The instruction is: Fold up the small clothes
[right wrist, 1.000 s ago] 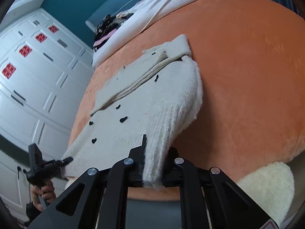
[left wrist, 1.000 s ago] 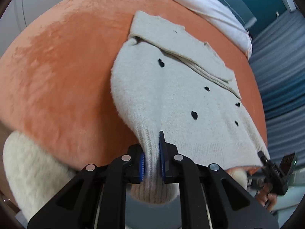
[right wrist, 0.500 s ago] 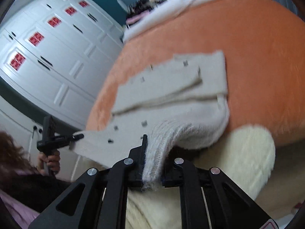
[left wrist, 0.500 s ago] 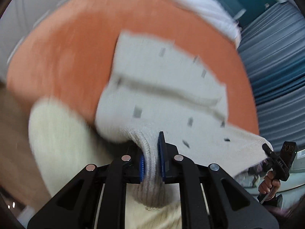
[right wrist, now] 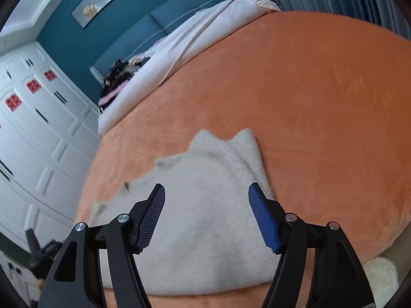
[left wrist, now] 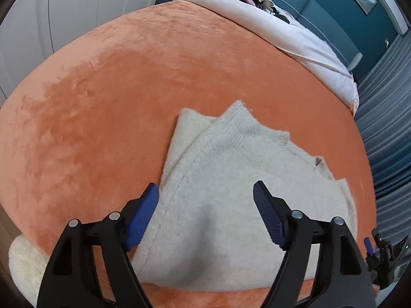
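We note the cream sweater lies folded on the orange bed near its edge; left tool and right tool gape wide, empty, above it, fold apparently laid.

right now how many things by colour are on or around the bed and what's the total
cream: 2, the folded sweater and fluffy rug
orange: 1, the blanket
white: 1, the duvet
black: 2, the left gripper and right gripper
total: 6
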`<state>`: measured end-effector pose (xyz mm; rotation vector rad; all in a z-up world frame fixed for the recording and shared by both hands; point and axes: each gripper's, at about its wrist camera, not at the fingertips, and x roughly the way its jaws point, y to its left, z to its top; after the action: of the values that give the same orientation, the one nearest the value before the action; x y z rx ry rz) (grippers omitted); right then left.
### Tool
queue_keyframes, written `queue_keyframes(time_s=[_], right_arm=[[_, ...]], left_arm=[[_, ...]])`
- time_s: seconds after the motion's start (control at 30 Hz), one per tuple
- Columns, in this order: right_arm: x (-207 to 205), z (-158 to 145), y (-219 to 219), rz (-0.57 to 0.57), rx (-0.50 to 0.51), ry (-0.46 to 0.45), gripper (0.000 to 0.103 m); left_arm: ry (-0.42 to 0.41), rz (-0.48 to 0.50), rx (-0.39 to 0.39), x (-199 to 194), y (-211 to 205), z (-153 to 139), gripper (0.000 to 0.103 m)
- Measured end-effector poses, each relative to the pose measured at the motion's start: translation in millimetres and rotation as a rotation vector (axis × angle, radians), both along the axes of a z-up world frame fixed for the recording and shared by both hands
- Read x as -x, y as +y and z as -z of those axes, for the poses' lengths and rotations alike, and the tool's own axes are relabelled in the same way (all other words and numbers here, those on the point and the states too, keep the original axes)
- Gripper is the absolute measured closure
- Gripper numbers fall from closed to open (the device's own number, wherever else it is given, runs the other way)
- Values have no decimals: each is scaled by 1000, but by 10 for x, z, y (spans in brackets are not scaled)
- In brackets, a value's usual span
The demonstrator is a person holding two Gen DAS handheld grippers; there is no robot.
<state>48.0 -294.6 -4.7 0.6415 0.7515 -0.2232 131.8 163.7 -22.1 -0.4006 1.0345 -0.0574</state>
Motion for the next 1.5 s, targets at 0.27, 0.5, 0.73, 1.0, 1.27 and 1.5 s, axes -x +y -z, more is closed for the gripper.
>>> queue_keyframes(time_s=[0.27,0.5,0.73,1.0,1.27,1.5], right_arm=[[-522,431,-179,-41,79,151,34],[-644,-51,-123,-176,36,-13,96],[-613,309,-454,-63,-8,115,95],[-663,587,-309,-69,16,173,45],[-664,-18,-178,-123,-25,-41,96],[-881,849,-552,-43,-45,258,97]], left_arm=[[74,105,-92,-458,-376,227,69],[-55,78,-97,-586,-252,-335,103],[42,45,-59,-706,-72,-67,99],[49,65,-130,-727,-378,258,26],[-33,72,-8,-808,-307,-192,94],[151,24,-130,-1115,-176,504,94]])
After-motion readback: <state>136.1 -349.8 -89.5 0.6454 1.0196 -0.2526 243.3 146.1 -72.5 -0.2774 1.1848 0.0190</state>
